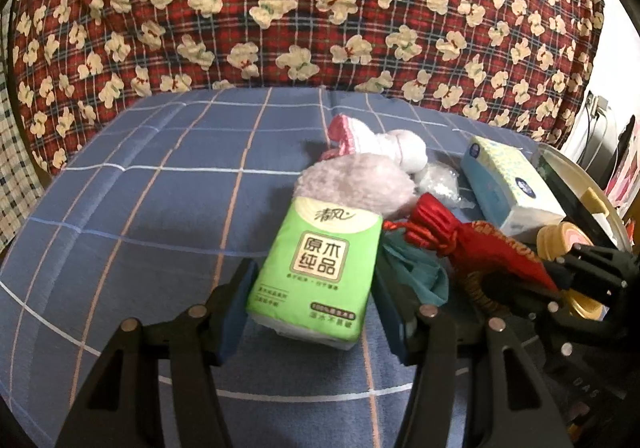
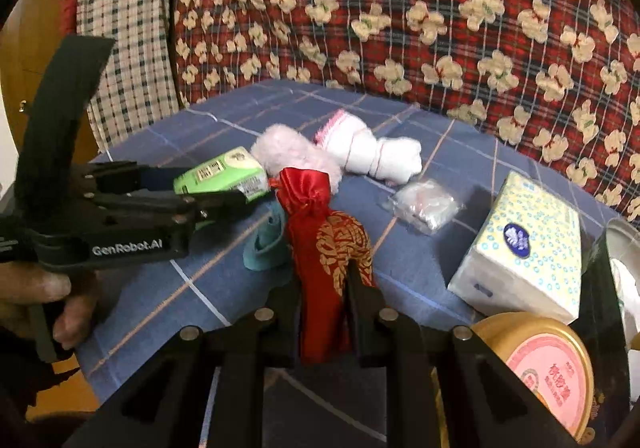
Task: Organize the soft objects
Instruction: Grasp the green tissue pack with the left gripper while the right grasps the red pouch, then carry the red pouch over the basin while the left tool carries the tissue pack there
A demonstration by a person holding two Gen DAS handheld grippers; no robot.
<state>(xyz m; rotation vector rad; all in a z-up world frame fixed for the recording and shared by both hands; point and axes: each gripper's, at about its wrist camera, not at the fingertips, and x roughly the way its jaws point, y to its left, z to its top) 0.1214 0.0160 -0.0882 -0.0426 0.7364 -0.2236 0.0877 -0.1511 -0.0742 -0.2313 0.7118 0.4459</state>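
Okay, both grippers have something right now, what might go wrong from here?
1. The right gripper pinches only the lower part of the red satin pouch; slick fabric may slip out when lifted.
2. The pouch's top lies against the pink fluffy item and teal cloth; lifting may drag them.
3. The left gripper brackets the green tissue pack, which leans on the fluffy item; a soft pack may buckle or twist.
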